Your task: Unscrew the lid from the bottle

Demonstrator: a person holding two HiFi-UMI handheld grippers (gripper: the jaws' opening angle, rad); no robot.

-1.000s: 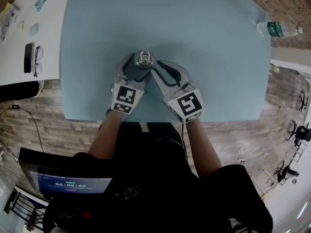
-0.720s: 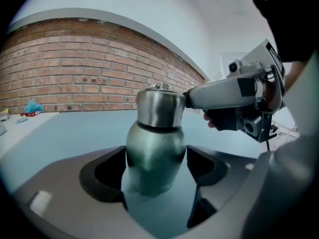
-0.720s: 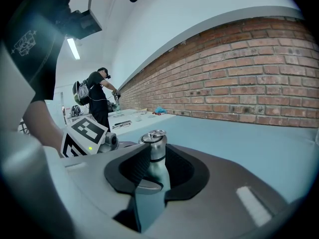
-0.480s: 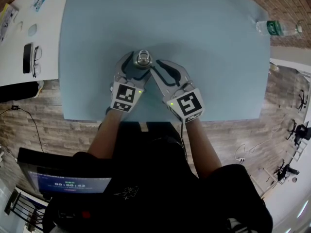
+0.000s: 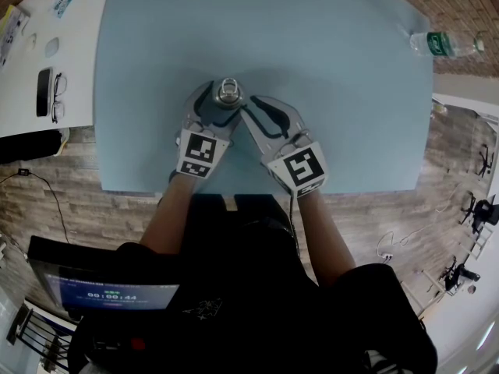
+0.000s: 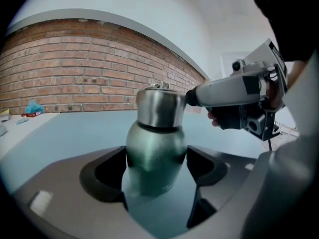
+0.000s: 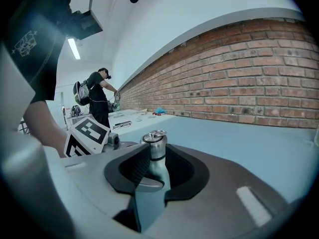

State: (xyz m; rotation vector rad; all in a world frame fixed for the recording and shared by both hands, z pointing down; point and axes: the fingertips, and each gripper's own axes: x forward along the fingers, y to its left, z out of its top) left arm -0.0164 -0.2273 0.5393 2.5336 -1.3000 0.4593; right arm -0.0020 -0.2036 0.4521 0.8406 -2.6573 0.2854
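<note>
Steel, stiff and likely slippery: left tool (image 6: 155, 171) clamps the bottle (image 6: 154, 148) by its wide body, right tool (image 7: 153, 156) pinches the smooth lid (image 7: 155, 141), sensible holds both.

- Head view: soft, even room light falls on the pale blue tabletop (image 5: 312, 76), and the shadows on it are faint and soft-edged. The person's dark clothing (image 5: 257, 287) at the bottom reads as a near-black mass with little detail.
- Fisheye bend bows the tabletop's edges and curls the floor at the sides of the frame.
- Left gripper view: black vignette fills the corners. The lid (image 6: 160, 106) carries pale vertical glints and the bottle (image 6: 154, 153) a dull green sheen; both are slightly soft.
- Right gripper view: a strip light (image 7: 76, 49) glows at upper left. The brick wall (image 7: 239, 83) is crisp though curved, while the right tongs (image 7: 155, 156), close to the lens, blur.
</note>
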